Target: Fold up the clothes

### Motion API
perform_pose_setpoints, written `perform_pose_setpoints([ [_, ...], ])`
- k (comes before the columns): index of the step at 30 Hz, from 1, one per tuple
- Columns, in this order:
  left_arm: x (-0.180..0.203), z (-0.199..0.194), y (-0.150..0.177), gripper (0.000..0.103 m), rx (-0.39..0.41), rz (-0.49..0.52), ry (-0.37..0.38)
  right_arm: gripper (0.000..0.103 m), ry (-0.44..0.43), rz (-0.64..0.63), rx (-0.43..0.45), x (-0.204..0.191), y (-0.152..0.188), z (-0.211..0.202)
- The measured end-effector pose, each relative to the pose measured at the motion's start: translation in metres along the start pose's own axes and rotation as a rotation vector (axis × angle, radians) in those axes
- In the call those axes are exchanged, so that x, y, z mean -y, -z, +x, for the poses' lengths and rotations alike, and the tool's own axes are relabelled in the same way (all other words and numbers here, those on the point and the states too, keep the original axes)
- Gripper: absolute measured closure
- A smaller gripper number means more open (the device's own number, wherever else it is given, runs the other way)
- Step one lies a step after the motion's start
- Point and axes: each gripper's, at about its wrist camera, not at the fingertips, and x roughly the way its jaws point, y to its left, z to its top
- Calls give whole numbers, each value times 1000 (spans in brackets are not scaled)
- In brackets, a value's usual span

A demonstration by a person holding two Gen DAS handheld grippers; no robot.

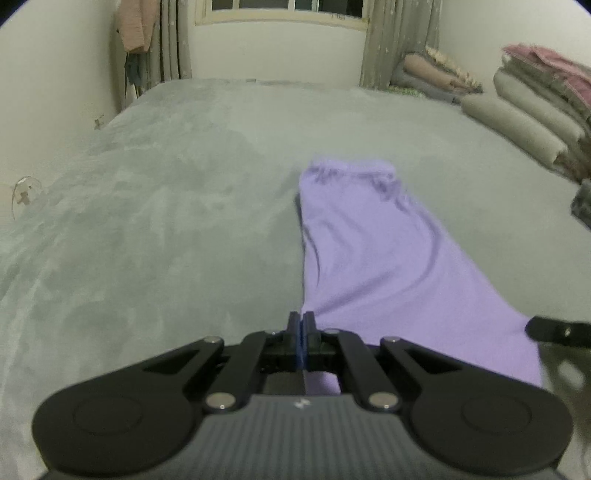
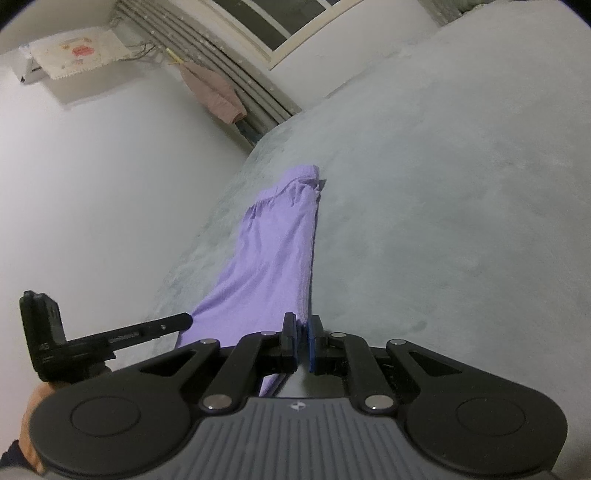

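Note:
A pair of lilac trousers (image 1: 373, 251) lies stretched along the grey bed cover (image 1: 166, 192), its gathered waistband at the far end. My left gripper (image 1: 302, 325) is shut on the near hem's left corner. In the right wrist view the trousers (image 2: 273, 258) run away from me, and my right gripper (image 2: 303, 332) is pinched on the hem's right corner with a narrow gap between the pads. The right gripper's tip shows at the left view's right edge (image 1: 554, 330); the left gripper shows in the right view (image 2: 110, 338).
Folded blankets and pillows (image 1: 532, 110) are stacked at the bed's far right. A pink garment (image 1: 135, 26) hangs by the curtain near the window. A white wall (image 2: 92, 184) runs along the bed's left side.

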Motion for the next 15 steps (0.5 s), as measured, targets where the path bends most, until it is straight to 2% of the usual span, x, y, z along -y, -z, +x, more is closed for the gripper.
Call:
perform_pose_setpoints([
  [7, 9, 2, 3, 102, 1, 75, -66, 94, 8, -1, -9, 1, 0, 2],
  [8, 9, 2, 3, 98, 1, 82, -72, 94, 9, -3, -9, 1, 0, 2],
  [15, 2, -6, 2, 92, 4, 44, -51, 90, 15, -25, -6, -4, 0, 3],
])
